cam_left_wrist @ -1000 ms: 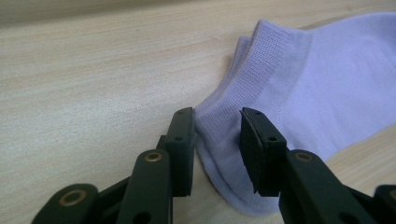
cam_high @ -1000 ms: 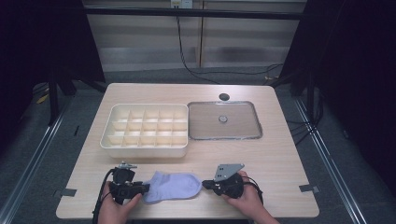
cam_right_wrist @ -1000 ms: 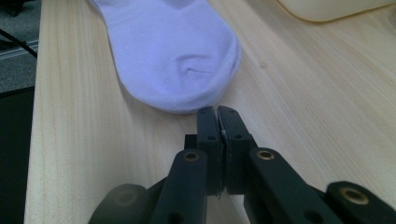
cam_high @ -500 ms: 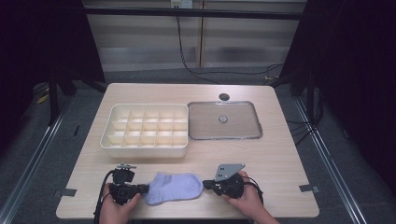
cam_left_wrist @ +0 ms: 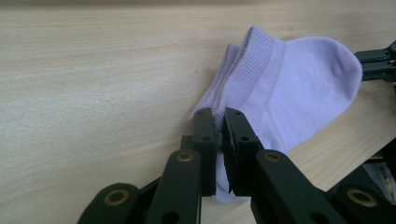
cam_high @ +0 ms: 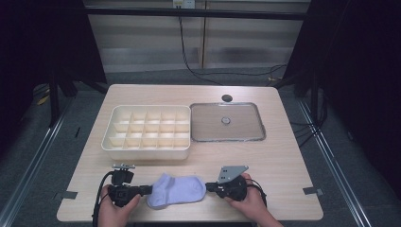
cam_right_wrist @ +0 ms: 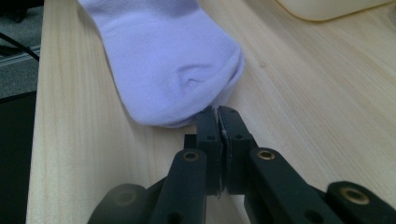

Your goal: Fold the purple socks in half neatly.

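Near the worktop point(cam_high: 283, 161) edge, the sock point(cam_high: 177, 190) is pinched at both ends by left tool point(cam_left_wrist: 219, 128) and right tool point(cam_right_wrist: 218, 122); tension should be kept even

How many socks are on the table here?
1. A lilac sock lies at the table's near edge, pinched at its cuff end by the left gripper and its toe by the right gripper. A second layer could be hidden underneath.

The left tongs point(cam_left_wrist: 219, 122) cover the sock's point(cam_left_wrist: 285, 88) heel edge, and its toe tip vanishes inside the right tongs point(cam_right_wrist: 217, 115).
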`<state>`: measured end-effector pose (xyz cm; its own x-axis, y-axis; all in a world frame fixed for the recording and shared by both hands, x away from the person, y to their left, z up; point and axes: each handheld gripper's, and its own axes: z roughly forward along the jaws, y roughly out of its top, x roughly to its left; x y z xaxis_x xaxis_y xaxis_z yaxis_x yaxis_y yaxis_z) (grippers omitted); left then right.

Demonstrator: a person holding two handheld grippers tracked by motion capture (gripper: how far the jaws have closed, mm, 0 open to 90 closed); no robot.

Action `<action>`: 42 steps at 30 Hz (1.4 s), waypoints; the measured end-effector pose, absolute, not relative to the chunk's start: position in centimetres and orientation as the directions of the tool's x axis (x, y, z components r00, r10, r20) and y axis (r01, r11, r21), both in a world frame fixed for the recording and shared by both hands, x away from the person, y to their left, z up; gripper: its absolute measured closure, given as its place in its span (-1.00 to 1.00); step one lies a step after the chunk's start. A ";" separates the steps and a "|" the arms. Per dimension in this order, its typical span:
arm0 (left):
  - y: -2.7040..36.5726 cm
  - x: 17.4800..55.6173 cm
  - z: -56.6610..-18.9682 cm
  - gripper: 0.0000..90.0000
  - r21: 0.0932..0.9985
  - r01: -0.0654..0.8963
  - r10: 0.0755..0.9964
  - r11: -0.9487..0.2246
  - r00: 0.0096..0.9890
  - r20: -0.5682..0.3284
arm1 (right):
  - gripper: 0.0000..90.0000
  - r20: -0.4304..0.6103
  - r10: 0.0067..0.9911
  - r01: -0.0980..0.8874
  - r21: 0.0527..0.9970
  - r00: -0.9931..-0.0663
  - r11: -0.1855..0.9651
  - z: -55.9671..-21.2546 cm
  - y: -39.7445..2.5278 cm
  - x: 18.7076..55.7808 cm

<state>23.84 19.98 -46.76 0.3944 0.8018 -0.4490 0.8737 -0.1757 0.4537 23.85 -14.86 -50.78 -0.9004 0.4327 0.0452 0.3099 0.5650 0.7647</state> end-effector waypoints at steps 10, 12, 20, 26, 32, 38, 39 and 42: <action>19.7 23.7 -46.0 0.88 0.454 0.876 0.776 -0.162 0.398 -0.489 | 0.94 0.035 0.430 0.302 0.761 -0.902 0.573 -50.7 -14.9 23.7; 19.8 23.8 -45.9 0.88 0.452 0.878 0.773 -0.156 0.393 -0.497 | 0.92 0.034 0.429 0.301 0.760 -0.903 0.575 -50.7 -14.9 23.7; 20.1 23.8 -44.9 0.88 0.469 0.870 0.730 -0.149 0.417 -0.542 | 0.92 0.055 0.435 0.321 0.759 -0.899 0.567 -50.7 -15.1 23.8; 19.4 24.0 -44.4 0.88 0.465 0.869 0.707 -0.171 0.436 -0.556 | 0.94 0.068 0.447 0.338 0.758 -0.892 0.558 -50.7 -15.4 24.1; 18.7 24.3 -43.7 0.88 0.471 0.863 0.706 -0.181 0.448 -0.549 | 0.96 0.067 0.448 0.338 0.757 -0.892 0.560 -50.7 -15.4 24.1; 18.1 24.7 -43.0 0.89 0.469 0.860 0.715 -0.200 0.455 -0.530 | 0.98 0.067 0.451 0.342 0.752 -0.890 0.564 -50.6 -15.3 24.1; 18.1 24.8 -42.9 0.88 0.473 0.854 0.719 -0.216 0.467 -0.515 | 0.99 0.067 0.451 0.343 0.751 -0.890 0.565 -50.6 -15.3 24.1; 17.6 24.9 -42.6 0.88 0.470 0.856 0.727 -0.215 0.462 -0.508 | 0.99 0.072 0.447 0.343 0.751 -0.892 0.564 -50.6 -15.3 24.1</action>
